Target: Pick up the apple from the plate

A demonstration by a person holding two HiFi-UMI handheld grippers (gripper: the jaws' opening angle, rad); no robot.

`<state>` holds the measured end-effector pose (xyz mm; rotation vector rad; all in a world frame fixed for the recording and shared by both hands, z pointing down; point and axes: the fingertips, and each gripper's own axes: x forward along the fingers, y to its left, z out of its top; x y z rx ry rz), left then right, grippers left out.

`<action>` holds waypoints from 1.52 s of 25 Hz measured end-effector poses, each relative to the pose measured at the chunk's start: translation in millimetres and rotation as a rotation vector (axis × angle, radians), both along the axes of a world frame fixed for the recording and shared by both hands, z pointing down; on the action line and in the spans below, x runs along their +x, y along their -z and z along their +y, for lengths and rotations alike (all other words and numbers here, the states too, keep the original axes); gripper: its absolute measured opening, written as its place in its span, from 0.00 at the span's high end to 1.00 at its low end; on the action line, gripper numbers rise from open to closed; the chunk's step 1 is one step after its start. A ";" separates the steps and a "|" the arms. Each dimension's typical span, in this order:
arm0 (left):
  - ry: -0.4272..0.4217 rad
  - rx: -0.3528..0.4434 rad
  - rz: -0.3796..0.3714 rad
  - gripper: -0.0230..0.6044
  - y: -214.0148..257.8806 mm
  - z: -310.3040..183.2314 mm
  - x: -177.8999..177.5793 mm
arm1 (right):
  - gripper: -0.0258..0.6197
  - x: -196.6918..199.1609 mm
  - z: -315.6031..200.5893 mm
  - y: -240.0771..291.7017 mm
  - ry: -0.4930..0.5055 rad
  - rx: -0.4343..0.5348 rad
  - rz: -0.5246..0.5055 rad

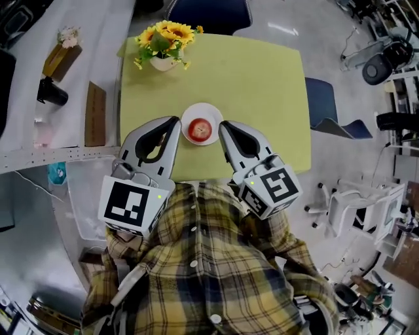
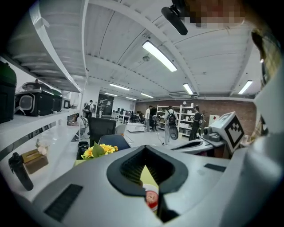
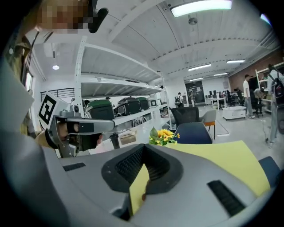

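Observation:
A red apple (image 1: 200, 129) lies on a small white plate (image 1: 186, 122) near the front edge of the yellow-green table (image 1: 262, 85). My left gripper (image 1: 175, 122) is shut and empty, with its tip just left of the plate. The right gripper (image 1: 223, 125) is also shut and empty, its tip just right of the plate. In the left gripper view the apple (image 2: 152, 197) shows through the gap behind the closed tips of the left gripper (image 2: 144, 150). In the right gripper view, only the yellow table shows between the pads of the right gripper (image 3: 144, 148).
A pot of sunflowers (image 1: 165, 40) stands at the table's far left corner. Blue chairs stand behind the table (image 1: 209, 13) and to its right (image 1: 327, 111). A white bench on the left holds a wooden block (image 1: 95, 114) and a black bottle (image 1: 51, 91).

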<state>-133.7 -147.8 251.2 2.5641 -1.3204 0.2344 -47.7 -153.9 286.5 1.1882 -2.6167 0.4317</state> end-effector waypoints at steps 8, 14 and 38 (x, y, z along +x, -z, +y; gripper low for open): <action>-0.111 -0.051 0.007 0.95 -22.2 -17.7 8.8 | 0.96 16.4 -9.9 -9.6 -0.136 -0.025 0.030; -0.110 -0.081 -0.003 0.95 -42.8 -22.0 28.6 | 0.96 31.9 -12.4 -20.1 -0.121 -0.057 0.035; -0.122 -0.223 -0.065 0.79 -153.9 -25.2 53.4 | 0.96 43.1 -33.8 -80.1 -0.092 -0.160 0.002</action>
